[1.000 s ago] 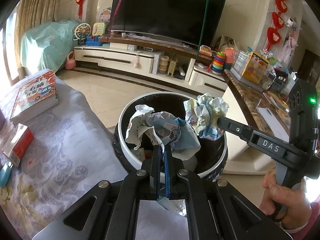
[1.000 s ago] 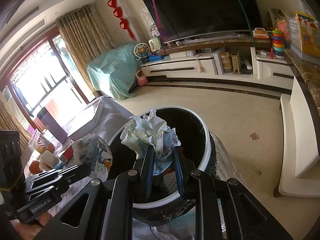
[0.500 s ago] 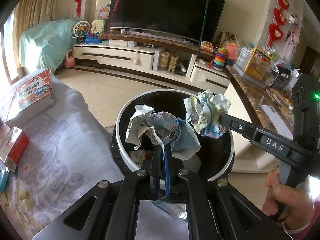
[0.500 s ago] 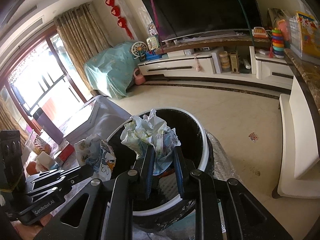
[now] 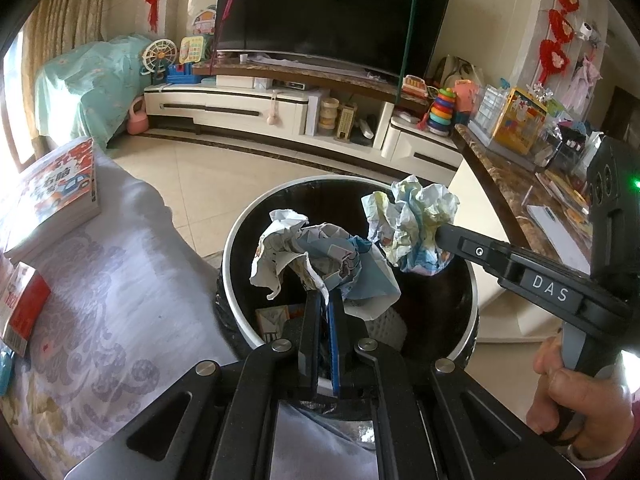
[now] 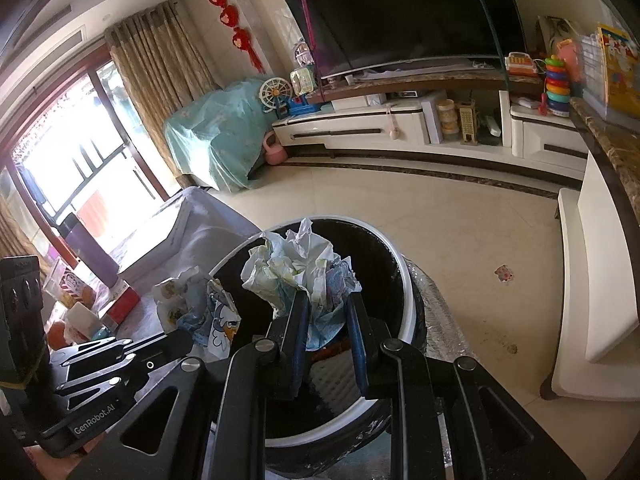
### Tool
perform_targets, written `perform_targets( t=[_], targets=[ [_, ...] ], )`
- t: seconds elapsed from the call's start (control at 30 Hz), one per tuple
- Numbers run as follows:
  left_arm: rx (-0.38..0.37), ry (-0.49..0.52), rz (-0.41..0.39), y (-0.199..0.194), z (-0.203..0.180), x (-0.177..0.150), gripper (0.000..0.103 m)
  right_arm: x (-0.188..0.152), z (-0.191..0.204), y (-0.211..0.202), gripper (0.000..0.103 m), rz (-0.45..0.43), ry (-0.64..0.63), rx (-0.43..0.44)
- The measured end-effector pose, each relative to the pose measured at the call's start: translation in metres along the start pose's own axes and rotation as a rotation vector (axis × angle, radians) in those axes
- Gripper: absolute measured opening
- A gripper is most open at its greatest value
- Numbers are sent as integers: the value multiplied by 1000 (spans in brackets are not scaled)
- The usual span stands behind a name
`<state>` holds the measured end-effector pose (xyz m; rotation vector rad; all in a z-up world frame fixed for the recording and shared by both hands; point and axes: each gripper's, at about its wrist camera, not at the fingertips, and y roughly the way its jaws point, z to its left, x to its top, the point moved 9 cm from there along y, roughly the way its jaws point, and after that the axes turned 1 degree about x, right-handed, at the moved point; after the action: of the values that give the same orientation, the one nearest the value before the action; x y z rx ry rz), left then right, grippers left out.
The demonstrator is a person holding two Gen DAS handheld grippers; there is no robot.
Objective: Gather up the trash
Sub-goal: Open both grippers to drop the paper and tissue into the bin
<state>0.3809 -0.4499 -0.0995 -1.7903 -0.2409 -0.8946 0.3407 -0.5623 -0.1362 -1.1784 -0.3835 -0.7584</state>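
Far left in the left wrist view we see a stack of books (image 5: 56, 196) and a red box (image 5: 24, 312) lying on the grey patterned cloth (image 5: 120, 300) that covers the desk. Next, just past the cloth edge, stands the trash bin (image 5: 236, 280), black inside with a white rim, some packaging and scraps at the bottom. The left hand-held gripper (image 5: 325, 300) is squeezed down to almost nothing on a crumpled paper wad (image 5: 316, 256), white and blue print, held over the bin's opening, left half. Right beside it, not clearly touching, we see a second crumpled paper ball (image 5: 412, 228), pale with yellow and blue print, clamped in the right hand-held gripper (image 5: 440, 236), also above the bin, near the right rim. A person's hand (image 5: 568, 392) grips that tool's handle at lower right. In the right wrist view the left tool comes in from lower left with its wad (image 6: 200, 308) at the bin's left rim; the right hand-held gripper (image 6: 326, 304) stands narrowly apart, pads pressing both sides of its paper ball (image 6: 296, 272), over the bin (image 6: 404, 292) interior. Behind, we see a TV (image 5: 332, 12) on a white cabinet (image 5: 248, 108), and toys on the right.
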Motion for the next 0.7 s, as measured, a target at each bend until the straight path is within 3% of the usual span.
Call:
perform_targets(
  t=[0.27, 0.37, 0.43, 0.53, 0.63, 0.7],
  targets=[
    [1, 1, 14, 8, -2, 4, 4, 1, -1, 3, 23, 6, -3, -6],
    [3, -8, 17, 8, -2, 5, 20, 1, -1, 4, 25, 10, -6, -7],
    [-1, 0, 5, 5, -2, 6, 32, 1, -2, 4, 37, 11, 3, 0],
    [-4, -2, -4, -2, -2, 3, 33, 1, -2, -2, 43, -2, 7, 1],
    [-2, -26, -14, -12, 3, -5, 38, -1, 1, -9, 64, -12, 24, 12],
    [-3, -53, -28, -21, 6, -12, 51, -3, 4, -13, 83, -15, 40, 25]
  ],
)
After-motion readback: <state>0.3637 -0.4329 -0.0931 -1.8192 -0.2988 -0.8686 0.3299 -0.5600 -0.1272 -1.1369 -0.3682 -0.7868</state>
